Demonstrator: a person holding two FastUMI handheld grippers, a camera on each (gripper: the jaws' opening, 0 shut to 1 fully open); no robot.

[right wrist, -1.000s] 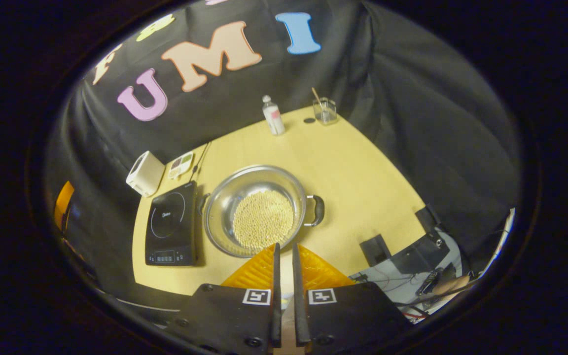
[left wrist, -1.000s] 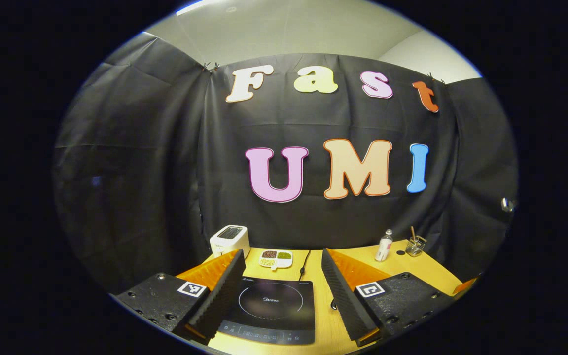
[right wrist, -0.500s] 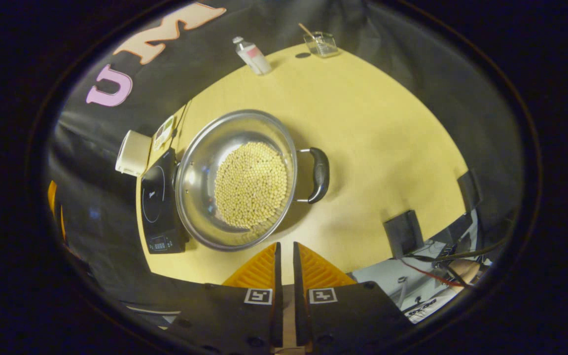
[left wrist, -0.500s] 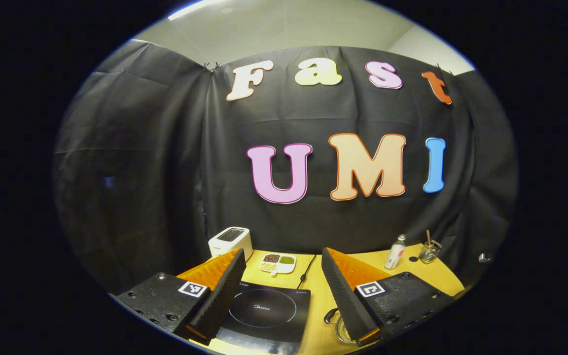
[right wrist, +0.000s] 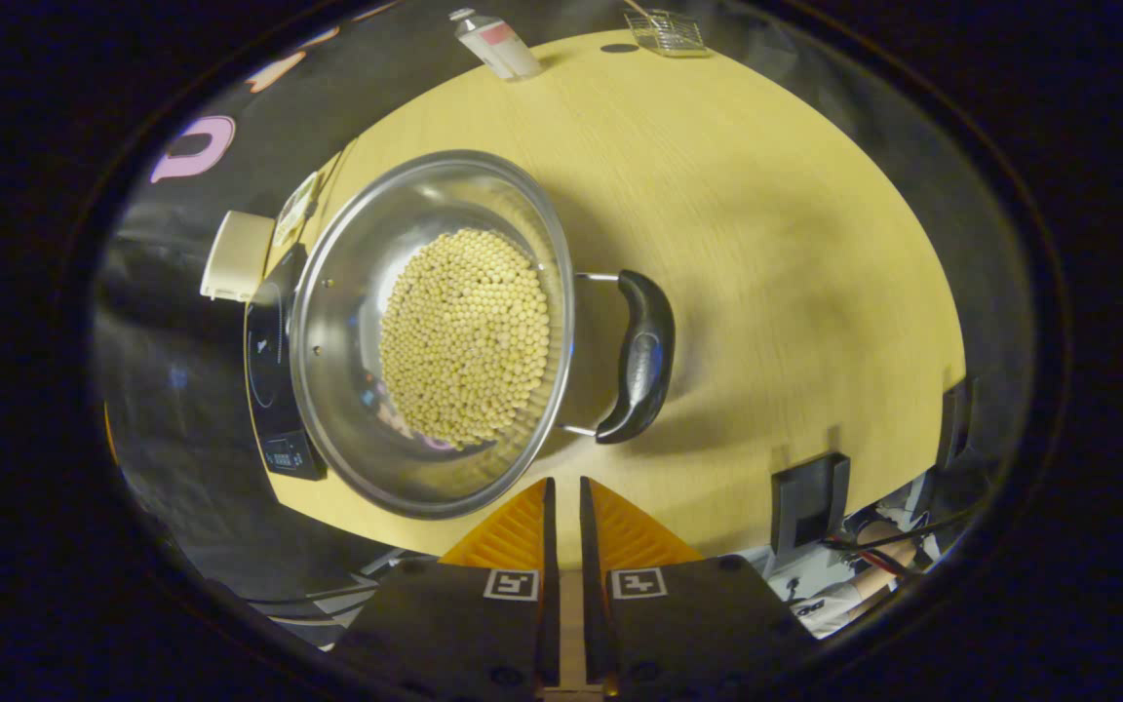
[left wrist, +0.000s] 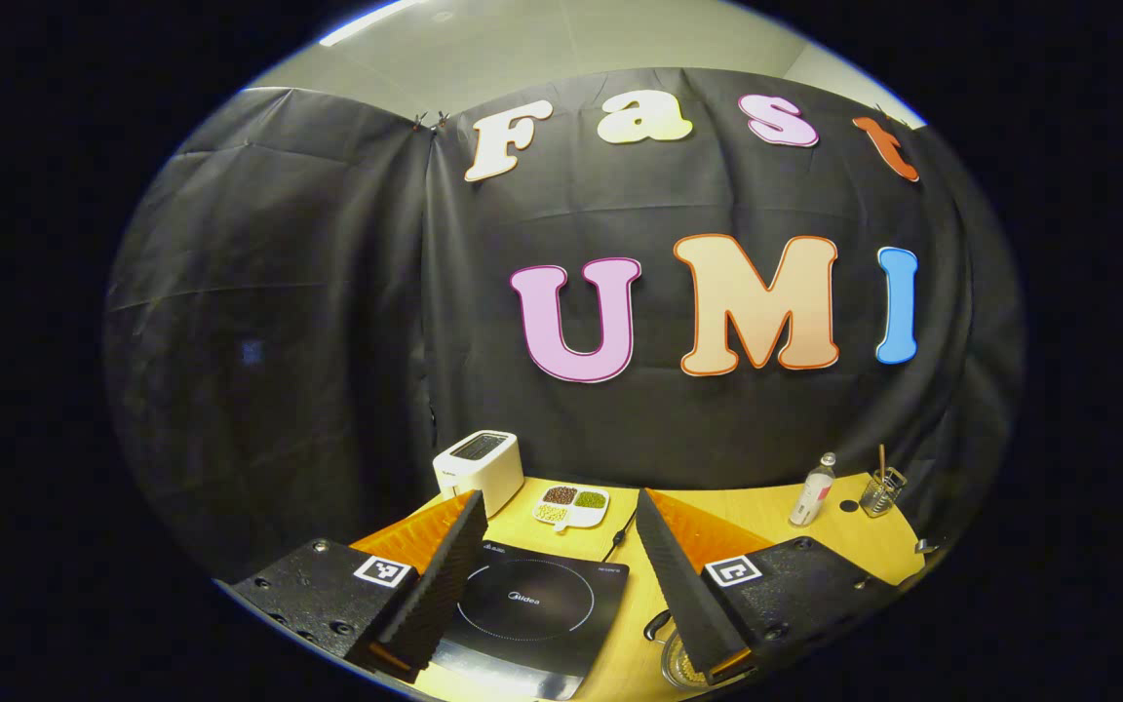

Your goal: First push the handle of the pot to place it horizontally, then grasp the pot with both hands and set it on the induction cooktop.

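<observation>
A shiny steel pot [right wrist: 347,322] with yellow beans [right wrist: 464,336] in it stands on the wooden table, seen from above in the right gripper view. Its black side handle [right wrist: 641,356] points right. My right gripper [right wrist: 561,497] hangs above the table's near edge, just below the pot's rim, jaws nearly together with nothing between them. The black induction cooktop [right wrist: 267,361] lies left of the pot. In the left gripper view my left gripper [left wrist: 552,575] stands open over the cooktop [left wrist: 532,609], and the pot's rim [left wrist: 677,665] and other handle [left wrist: 657,624] peek out beside its right finger.
A white toaster [left wrist: 479,466] and a small divided dish of beans [left wrist: 573,503] sit behind the cooktop. A bottle [left wrist: 812,489] and a glass cup with a stick [left wrist: 881,489] stand at the far right of the table [right wrist: 766,214]. A dark block [right wrist: 808,495] sits at the near edge.
My right gripper has dropped closer to the pot, which looms larger now. The left gripper has shifted slightly, bringing the pot's rim and handle into its view.
</observation>
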